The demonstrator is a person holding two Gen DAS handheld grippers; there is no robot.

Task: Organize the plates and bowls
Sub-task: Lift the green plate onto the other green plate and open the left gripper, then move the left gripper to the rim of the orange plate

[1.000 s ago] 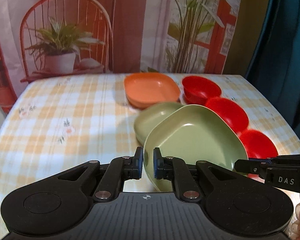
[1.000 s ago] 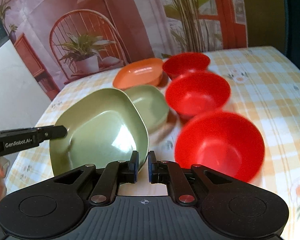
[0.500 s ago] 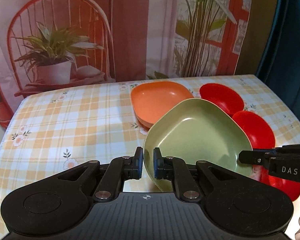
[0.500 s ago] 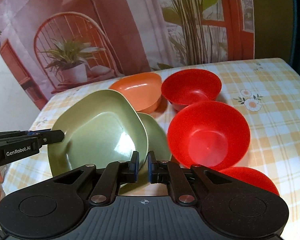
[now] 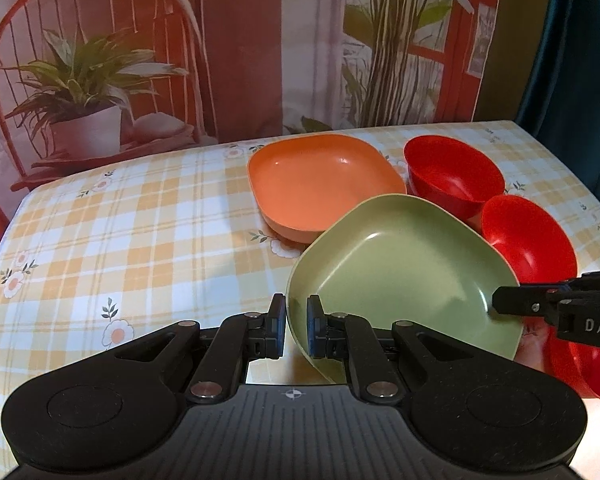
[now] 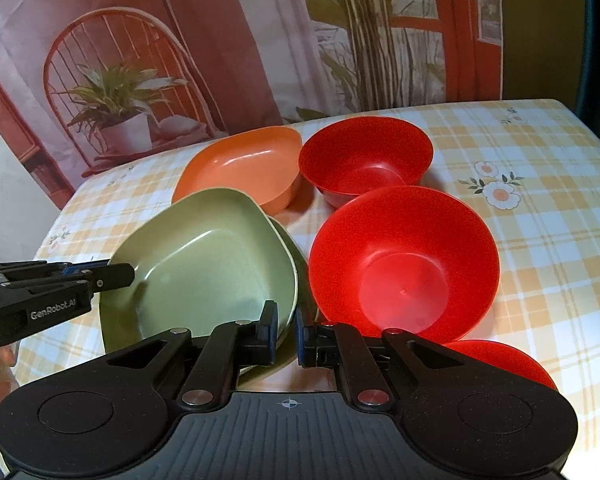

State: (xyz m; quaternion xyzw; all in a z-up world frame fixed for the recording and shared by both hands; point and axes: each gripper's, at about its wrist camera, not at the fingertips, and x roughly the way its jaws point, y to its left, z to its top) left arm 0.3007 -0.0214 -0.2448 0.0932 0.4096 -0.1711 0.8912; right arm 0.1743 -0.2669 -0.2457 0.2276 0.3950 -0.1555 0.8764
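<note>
A green plate hangs tilted between both grippers. My left gripper is shut on its near rim, and my right gripper pinches the opposite rim. In the right wrist view the right gripper is shut on the green plate, with the left gripper clamped on its far left edge. A second green plate peeks out from under the held one. Behind them lies an orange plate.
Three red bowls stand in a row right of the plates on the checked tablecloth. A printed backdrop closes the table's far edge. A hand shows at the lower left of the right wrist view.
Both grippers carried the green plate forward and slightly down toward the orange plate. The second green plate, seen beside it before, now lies under the held one.
</note>
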